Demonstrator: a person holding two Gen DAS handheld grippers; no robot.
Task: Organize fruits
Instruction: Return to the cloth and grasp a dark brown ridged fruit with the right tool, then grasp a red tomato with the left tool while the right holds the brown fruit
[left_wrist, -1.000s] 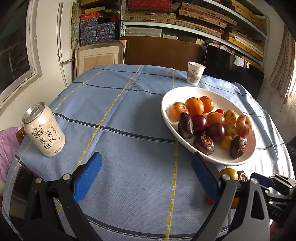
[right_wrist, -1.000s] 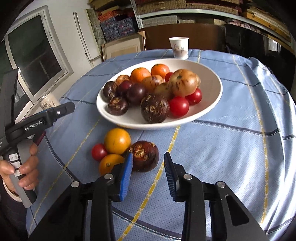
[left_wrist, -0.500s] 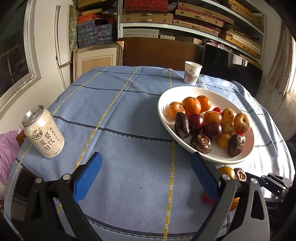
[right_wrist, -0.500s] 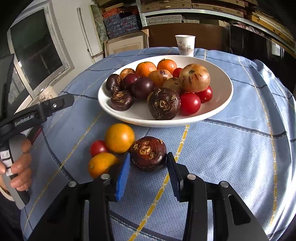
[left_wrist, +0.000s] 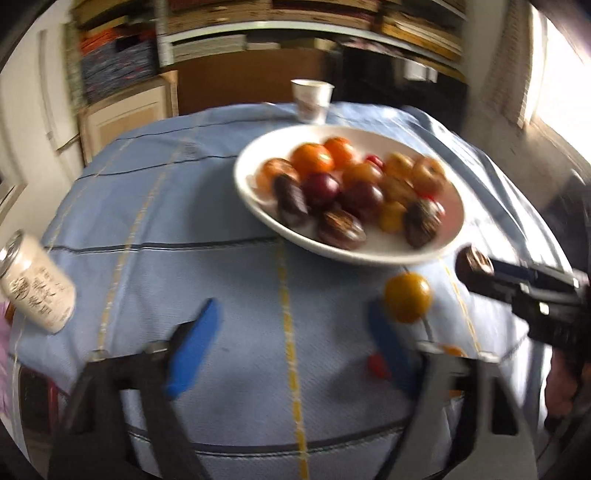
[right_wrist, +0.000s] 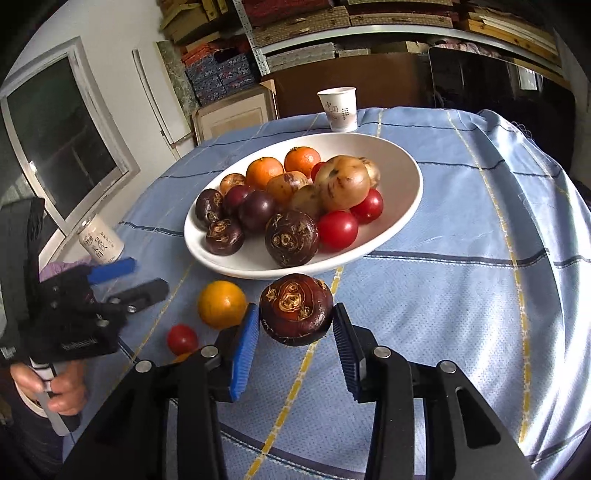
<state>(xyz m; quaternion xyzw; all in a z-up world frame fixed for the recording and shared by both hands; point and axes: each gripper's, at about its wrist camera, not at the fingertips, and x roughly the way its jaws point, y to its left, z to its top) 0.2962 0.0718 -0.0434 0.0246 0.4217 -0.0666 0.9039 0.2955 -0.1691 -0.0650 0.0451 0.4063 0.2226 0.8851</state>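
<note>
Right gripper (right_wrist: 293, 334) was closed on a dark brown water chestnut (right_wrist: 295, 308), one blue pad at each flank, the scarred crown facing the camera. The fruit appeared clear of the blue checked tablecloth (right_wrist: 461, 221), just short of the near rim of the white bowl (right_wrist: 406, 173). Judgement: the side-on hold kept the round body from rolling out and left its underside free for setting down among the fruit already in the bowl.

The bowl sat toward the far edge of the table, with a paper cup (right_wrist: 338, 109) behind it. It held oranges, dark plums, more chestnuts, red tomatoes and pale brown fruit, heaped toward the middle. Room remained along the near inner wall, probably the easiest spot for a drop.

Loose on the cloth, near the front edge: a yellow-orange fruit (right_wrist: 221, 304) just left of the held chestnut, a small red tomato (right_wrist: 181, 339) nearer the camera, and a sliver of another orange one, mostly hidden by the finger.

Left gripper (left_wrist: 291, 332) was closing, with nothing between its pads but bare cloth; the yellow-orange fruit lay just outside its right finger. The left view was blurred. Judgement: it was lining up for the loose pieces.

A drinks can (left_wrist: 35, 286) stood at the left edge, apart from the fruit.
</note>
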